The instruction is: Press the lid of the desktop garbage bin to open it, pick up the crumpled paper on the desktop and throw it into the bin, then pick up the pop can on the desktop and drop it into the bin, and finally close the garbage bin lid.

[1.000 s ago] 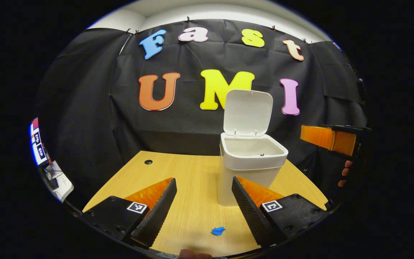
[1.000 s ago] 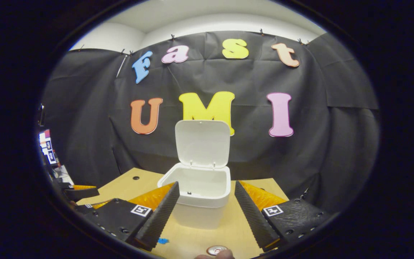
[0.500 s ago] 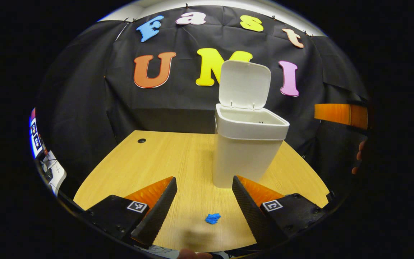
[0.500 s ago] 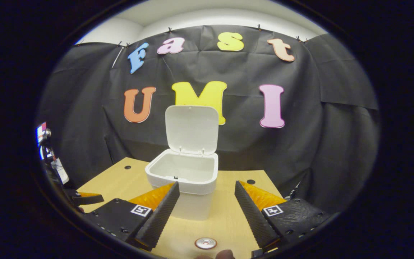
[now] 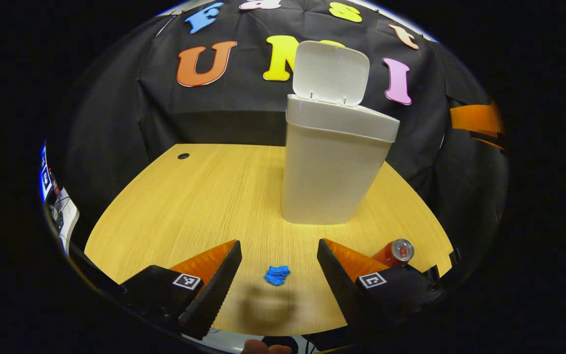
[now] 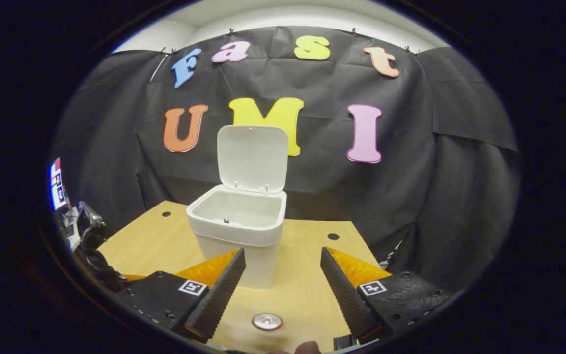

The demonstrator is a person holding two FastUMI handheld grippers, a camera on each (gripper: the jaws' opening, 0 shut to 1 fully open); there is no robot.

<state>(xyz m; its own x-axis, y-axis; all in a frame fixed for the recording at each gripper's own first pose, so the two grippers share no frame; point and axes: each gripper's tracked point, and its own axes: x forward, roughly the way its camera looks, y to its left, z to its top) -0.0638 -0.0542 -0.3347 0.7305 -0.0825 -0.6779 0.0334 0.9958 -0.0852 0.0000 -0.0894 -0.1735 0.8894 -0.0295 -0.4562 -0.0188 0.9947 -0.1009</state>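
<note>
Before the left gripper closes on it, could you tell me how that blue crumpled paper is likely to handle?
The crumpled paper is a small wad, so it is probably very light and may skid on the smooth desktop if one finger touches first. Its creased folds suggest it will squash rather than resist. The left gripper stands open around it, which should allow a centred pinch.

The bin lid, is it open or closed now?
Open. The lid stands upright behind the bin, and the right gripper view looks into its bare inside.

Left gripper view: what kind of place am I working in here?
Most likely a staged recording booth, not a home: a black cloth wall hangs behind a light wooden desk, which carries a white plastic bin with its lid up, a blue crumpled paper and a red pop can.
</note>
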